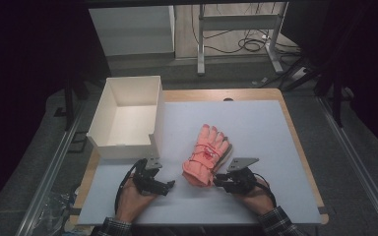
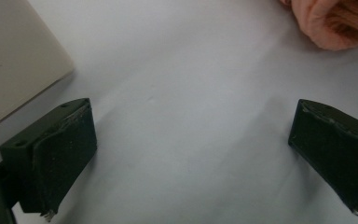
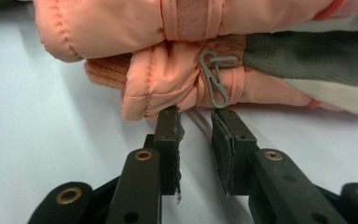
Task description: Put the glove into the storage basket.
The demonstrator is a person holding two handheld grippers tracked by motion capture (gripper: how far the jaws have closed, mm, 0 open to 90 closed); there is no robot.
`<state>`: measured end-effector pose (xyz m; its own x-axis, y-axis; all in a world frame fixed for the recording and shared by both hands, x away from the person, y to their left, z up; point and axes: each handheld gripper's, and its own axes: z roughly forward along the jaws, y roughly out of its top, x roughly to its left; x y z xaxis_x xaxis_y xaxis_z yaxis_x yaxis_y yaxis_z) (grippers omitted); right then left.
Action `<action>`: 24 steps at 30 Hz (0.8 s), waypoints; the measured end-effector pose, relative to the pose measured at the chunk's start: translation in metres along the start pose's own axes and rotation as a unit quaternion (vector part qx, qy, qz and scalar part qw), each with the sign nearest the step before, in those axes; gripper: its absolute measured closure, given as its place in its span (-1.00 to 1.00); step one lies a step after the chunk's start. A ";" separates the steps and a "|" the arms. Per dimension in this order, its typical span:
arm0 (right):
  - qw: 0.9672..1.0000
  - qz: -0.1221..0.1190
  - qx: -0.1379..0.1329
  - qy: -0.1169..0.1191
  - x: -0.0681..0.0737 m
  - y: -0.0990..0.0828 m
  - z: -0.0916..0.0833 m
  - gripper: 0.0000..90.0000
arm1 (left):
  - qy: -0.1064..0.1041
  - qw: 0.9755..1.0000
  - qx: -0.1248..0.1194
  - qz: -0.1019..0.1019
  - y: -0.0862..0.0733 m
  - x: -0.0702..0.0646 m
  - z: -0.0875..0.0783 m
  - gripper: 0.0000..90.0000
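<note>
A pair of salmon-pink winter gloves (image 1: 206,155) lies stacked on the white mat, fingers pointing away from me. In the right gripper view the cuffs (image 3: 158,84) lie right ahead, with a small grey clip (image 3: 214,79) on the lower one. My right gripper (image 3: 196,121) has its tips at the lower cuff's edge. Its jaws stand a narrow gap apart with bare mat showing between them. It sits at the gloves' near right end (image 1: 217,181). My left gripper (image 1: 170,186) rests to the left of the gloves, jaws wide open over bare mat (image 2: 191,154). A glove cuff (image 2: 335,23) shows at the upper right.
An open white box (image 1: 120,149) stands at the table's left, just beyond my left hand; its wall (image 2: 14,56) appears in the left gripper view. The white mat (image 1: 256,128) covers the wooden table. Desk legs and cables lie on the floor beyond.
</note>
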<state>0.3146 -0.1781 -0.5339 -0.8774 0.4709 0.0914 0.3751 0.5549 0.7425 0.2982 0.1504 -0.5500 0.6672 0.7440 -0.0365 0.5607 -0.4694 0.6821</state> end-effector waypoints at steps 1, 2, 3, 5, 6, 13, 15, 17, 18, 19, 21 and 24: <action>1.000 -0.001 0.000 0.000 0.001 0.001 0.001 0.58 | 0.000 1.000 0.000 0.000 0.000 0.000 0.000 -0.98; 1.000 -0.002 0.001 0.000 0.002 0.002 0.002 0.58 | -0.001 1.000 0.000 0.001 0.000 0.000 0.000 -0.98; 1.000 -0.005 0.001 0.000 0.003 0.003 0.004 0.58 | -0.001 1.000 0.000 0.002 0.000 0.000 0.000 -0.98; 1.000 -0.007 0.002 0.001 0.004 0.005 0.006 0.57 | -0.001 1.000 0.000 0.002 0.000 0.000 0.000 -0.98; 1.000 -0.007 0.002 0.003 0.005 0.005 0.007 0.57 | -0.001 1.000 0.000 0.002 0.000 0.000 0.000 -0.98; 1.000 -0.010 0.004 0.006 0.008 0.012 0.015 0.57 | -0.002 1.000 0.000 0.001 0.000 0.000 0.000 -0.98; 1.000 -0.013 0.005 0.006 0.009 0.013 0.017 0.57 | -0.002 1.000 0.000 0.001 0.000 0.000 0.000 -0.98; 1.000 -0.013 0.005 0.005 0.009 0.014 0.018 0.57 | -0.002 1.000 -0.001 0.001 0.000 0.001 0.000 -0.98; 1.000 -0.012 0.005 0.006 0.009 0.014 0.018 0.56 | -0.002 1.000 -0.001 0.001 0.000 0.001 0.000 -0.98; 1.000 -0.012 0.005 0.007 0.009 0.014 0.018 0.54 | -0.002 1.000 -0.002 0.000 -0.001 0.001 0.000 -0.98; 1.000 -0.014 0.005 0.008 0.010 0.014 0.018 0.49 | -0.002 1.000 -0.002 0.000 -0.001 0.000 0.000 -0.98; 1.000 -0.018 0.001 0.007 0.011 0.013 0.016 0.46 | -0.001 1.000 -0.002 0.001 -0.001 0.000 0.000 -0.99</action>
<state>0.3151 -0.1550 -0.5334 -0.8942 0.4415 0.0737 0.3441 0.5728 0.7439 0.2982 0.1508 -0.5505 0.6691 0.7422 -0.0379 0.5585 -0.4687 0.6844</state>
